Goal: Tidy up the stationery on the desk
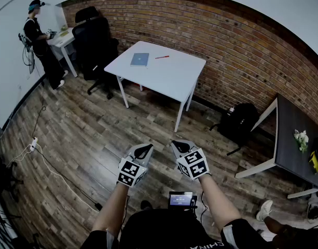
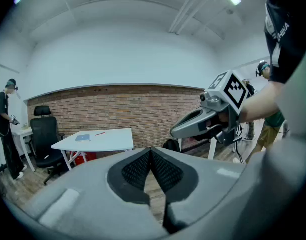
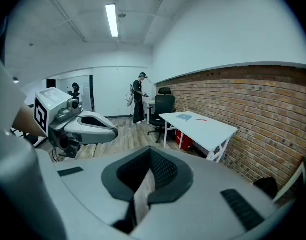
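Note:
A white desk [image 1: 169, 79] stands against the brick wall, well ahead of me. On it lie a blue notebook [image 1: 139, 59] and a red pen [image 1: 162, 57]; both also show far off in the left gripper view, the notebook [image 2: 83, 137] and the pen [image 2: 100, 133], and in the right gripper view, the notebook [image 3: 183, 117] and the pen [image 3: 200, 119]. My left gripper [image 1: 143, 151] and right gripper [image 1: 180, 147] hang side by side over the wooden floor, both shut and empty, far short of the desk.
Black office chairs [image 1: 96, 45] stand left of the desk. A person [image 1: 40, 43] works at a second white table [image 1: 63, 38] at the far left. A black backpack [image 1: 236, 122] leans on the wall, and a dark table [image 1: 299, 139] stands at right. Cables [image 1: 50, 165] run across the floor.

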`<action>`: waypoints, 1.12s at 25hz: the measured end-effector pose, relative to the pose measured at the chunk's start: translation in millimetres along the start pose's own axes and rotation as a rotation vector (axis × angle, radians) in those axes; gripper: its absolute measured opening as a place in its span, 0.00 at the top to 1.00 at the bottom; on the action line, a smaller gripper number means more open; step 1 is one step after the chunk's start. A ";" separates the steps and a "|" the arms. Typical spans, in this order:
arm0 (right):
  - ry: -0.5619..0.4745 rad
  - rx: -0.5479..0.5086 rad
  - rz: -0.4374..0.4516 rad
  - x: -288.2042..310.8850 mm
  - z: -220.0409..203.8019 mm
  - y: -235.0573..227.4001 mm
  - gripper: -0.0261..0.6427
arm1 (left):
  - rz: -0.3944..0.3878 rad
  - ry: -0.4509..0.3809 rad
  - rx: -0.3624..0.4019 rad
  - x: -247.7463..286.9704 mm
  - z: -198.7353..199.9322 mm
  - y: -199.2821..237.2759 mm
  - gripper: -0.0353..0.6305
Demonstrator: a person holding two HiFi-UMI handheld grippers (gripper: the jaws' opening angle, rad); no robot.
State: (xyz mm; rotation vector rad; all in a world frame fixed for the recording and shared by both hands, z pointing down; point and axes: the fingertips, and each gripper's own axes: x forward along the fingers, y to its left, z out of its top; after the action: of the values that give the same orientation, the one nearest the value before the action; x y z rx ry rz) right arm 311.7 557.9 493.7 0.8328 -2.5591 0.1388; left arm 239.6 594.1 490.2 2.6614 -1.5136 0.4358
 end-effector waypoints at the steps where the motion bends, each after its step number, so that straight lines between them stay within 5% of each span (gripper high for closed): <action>1: 0.000 0.002 -0.001 -0.3 -0.9 -0.4 0.95 | 0.001 -0.001 0.000 0.1 -0.2 -0.5 0.94; 28: -0.013 0.052 0.010 -8.2 -9.3 -15.3 0.95 | 0.004 0.013 -0.007 13.0 -1.9 -8.6 0.94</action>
State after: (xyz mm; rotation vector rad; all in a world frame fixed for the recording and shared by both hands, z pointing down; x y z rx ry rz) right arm 330.0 551.9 497.8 0.8426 -2.5818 0.2050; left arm 252.7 588.1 496.3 2.6459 -1.5139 0.4468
